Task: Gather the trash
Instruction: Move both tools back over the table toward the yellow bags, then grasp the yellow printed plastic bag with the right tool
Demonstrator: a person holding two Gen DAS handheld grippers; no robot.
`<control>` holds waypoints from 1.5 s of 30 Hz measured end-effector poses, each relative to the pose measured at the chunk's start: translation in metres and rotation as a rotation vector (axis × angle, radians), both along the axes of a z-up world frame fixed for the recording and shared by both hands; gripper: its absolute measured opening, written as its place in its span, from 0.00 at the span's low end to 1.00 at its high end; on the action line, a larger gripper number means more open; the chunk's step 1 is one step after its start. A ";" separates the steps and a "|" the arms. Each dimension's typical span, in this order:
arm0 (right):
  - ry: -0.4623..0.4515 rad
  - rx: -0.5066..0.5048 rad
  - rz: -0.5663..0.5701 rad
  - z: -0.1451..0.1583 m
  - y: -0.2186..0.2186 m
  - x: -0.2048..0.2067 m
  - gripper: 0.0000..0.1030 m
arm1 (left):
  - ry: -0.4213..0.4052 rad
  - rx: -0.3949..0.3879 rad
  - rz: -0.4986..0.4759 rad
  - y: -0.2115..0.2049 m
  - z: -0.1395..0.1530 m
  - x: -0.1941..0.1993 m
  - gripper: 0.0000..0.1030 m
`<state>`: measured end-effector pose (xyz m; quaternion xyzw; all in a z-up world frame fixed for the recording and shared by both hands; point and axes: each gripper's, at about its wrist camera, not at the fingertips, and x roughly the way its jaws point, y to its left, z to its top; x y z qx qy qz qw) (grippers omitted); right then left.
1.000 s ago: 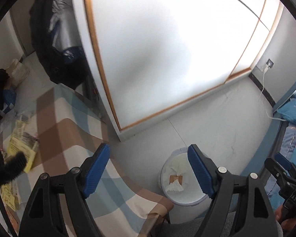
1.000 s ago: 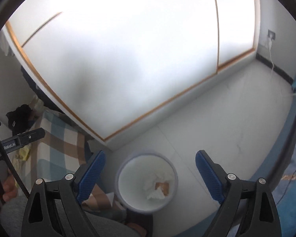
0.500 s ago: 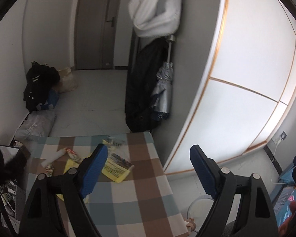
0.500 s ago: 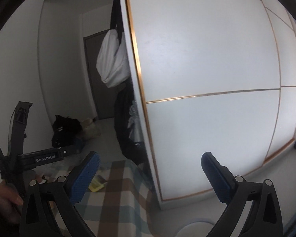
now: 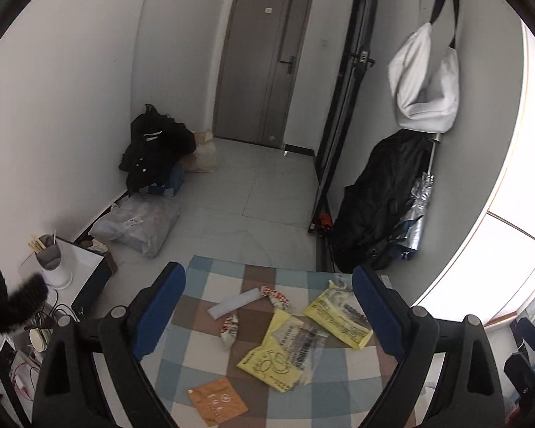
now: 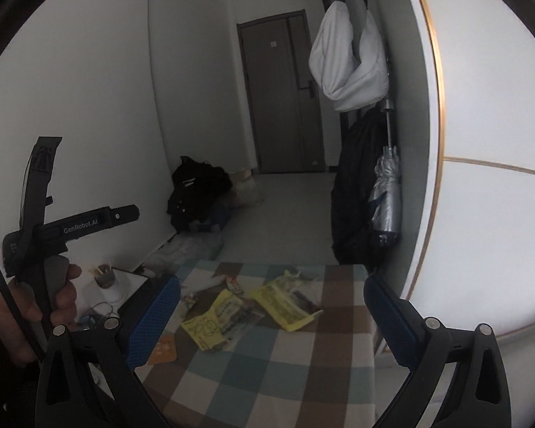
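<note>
Trash lies on a checked tablecloth [image 5: 339, 385]: two yellow wrappers [image 5: 337, 315] [image 5: 271, 360], an orange packet [image 5: 217, 399], a red-and-white wrapper [image 5: 230, 328], a second one [image 5: 276, 294] and a grey strip [image 5: 235, 303]. My left gripper [image 5: 267, 317] is open and empty, held above the table. My right gripper [image 6: 271, 321] is open and empty too, above the same table; the yellow wrappers [image 6: 285, 306] [image 6: 210, 324] and the orange packet [image 6: 164, 351] show between its fingers. The left gripper's body [image 6: 67, 228] shows in the right wrist view, held in a hand.
A white side stand [image 5: 78, 267] holds a grey cup of sticks [image 5: 48, 253]. Bags [image 5: 139, 224] and a black pile [image 5: 153, 146] sit on the floor by the left wall. A black coat [image 5: 378, 207], silver umbrella [image 5: 417, 214] and white bag [image 5: 424, 85] hang at the wardrobe's side.
Both grippers swung up and left from the white bin on the floor to the table with the trash. Both stayed open and empty.
</note>
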<state>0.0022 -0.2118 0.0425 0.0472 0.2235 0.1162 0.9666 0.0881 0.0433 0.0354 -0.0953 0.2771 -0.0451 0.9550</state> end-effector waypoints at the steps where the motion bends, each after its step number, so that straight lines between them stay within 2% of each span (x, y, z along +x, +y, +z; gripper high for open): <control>1: 0.013 0.000 0.015 -0.005 0.008 0.005 1.00 | 0.007 -0.009 0.013 0.007 -0.004 0.001 0.91; 5: 0.100 0.024 0.080 -0.029 0.034 0.031 1.00 | 0.023 -0.020 0.066 0.032 -0.018 0.004 0.91; 9: 0.258 0.068 0.172 -0.067 0.061 0.063 1.00 | 0.056 -0.040 0.105 0.057 -0.033 0.002 0.91; 12: 0.344 0.076 0.186 -0.089 0.076 0.077 1.00 | 0.107 -0.082 0.118 0.068 -0.042 0.006 0.91; 17: 0.389 0.040 0.197 -0.110 0.090 0.104 1.00 | 0.202 -0.138 0.121 0.085 -0.050 0.016 0.91; 20: 0.408 0.022 0.218 -0.117 0.096 0.127 1.00 | 0.228 -0.199 0.148 0.101 -0.054 0.016 0.91; 27: 0.447 -0.106 0.270 -0.138 0.112 0.181 0.99 | 0.297 -0.235 0.195 0.116 -0.059 0.022 0.91; 29: 0.473 -0.140 0.301 -0.147 0.117 0.198 0.94 | 0.313 -0.258 0.195 0.119 -0.060 0.024 0.91; 31: 0.509 -0.173 0.347 -0.157 0.123 0.211 0.84 | 0.333 -0.270 0.207 0.121 -0.063 0.027 0.91; 32: 0.533 -0.198 0.368 -0.164 0.128 0.218 0.82 | 0.346 -0.276 0.209 0.123 -0.066 0.030 0.91; 34: 0.563 -0.234 0.421 -0.173 0.136 0.226 0.66 | 0.366 -0.294 0.206 0.124 -0.069 0.033 0.91; 41: 0.597 -0.310 0.496 -0.192 0.151 0.240 0.67 | 0.379 -0.289 0.206 0.125 -0.072 0.035 0.91; 44: 0.584 -0.341 0.512 -0.192 0.153 0.238 0.62 | 0.392 -0.290 0.207 0.126 -0.074 0.036 0.91; 45: 0.582 -0.354 0.517 -0.191 0.154 0.236 0.56 | 0.394 -0.289 0.209 0.126 -0.074 0.036 0.91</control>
